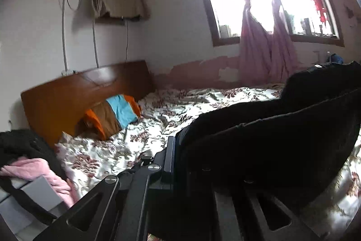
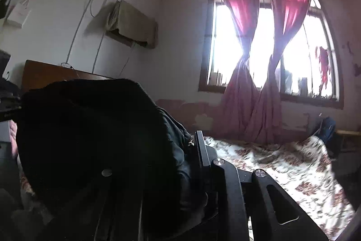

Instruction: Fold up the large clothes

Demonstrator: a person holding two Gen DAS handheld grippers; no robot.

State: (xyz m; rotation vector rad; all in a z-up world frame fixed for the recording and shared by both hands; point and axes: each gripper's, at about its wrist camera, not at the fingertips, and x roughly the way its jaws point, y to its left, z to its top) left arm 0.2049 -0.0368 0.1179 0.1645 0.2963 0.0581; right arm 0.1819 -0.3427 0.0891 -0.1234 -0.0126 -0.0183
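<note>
A large black garment [image 1: 282, 134] hangs in the air above the bed, stretched between both grippers. My left gripper [image 1: 178, 146] is shut on one edge of it; the cloth covers its right finger and spreads to the right. In the right wrist view the same black garment [image 2: 90, 139] bulges over the left finger. My right gripper [image 2: 191, 146] is shut on its edge, with only the right finger [image 2: 200, 150] showing.
A bed with a floral cover [image 1: 117, 146] lies below, also in the right wrist view [image 2: 293, 168]. A wooden headboard [image 1: 74, 94] and striped pillow [image 1: 112, 116] are at left. Black and pink clothes [image 1: 33, 162] lie at the left edge. Window with pink curtains [image 2: 259, 49] is behind.
</note>
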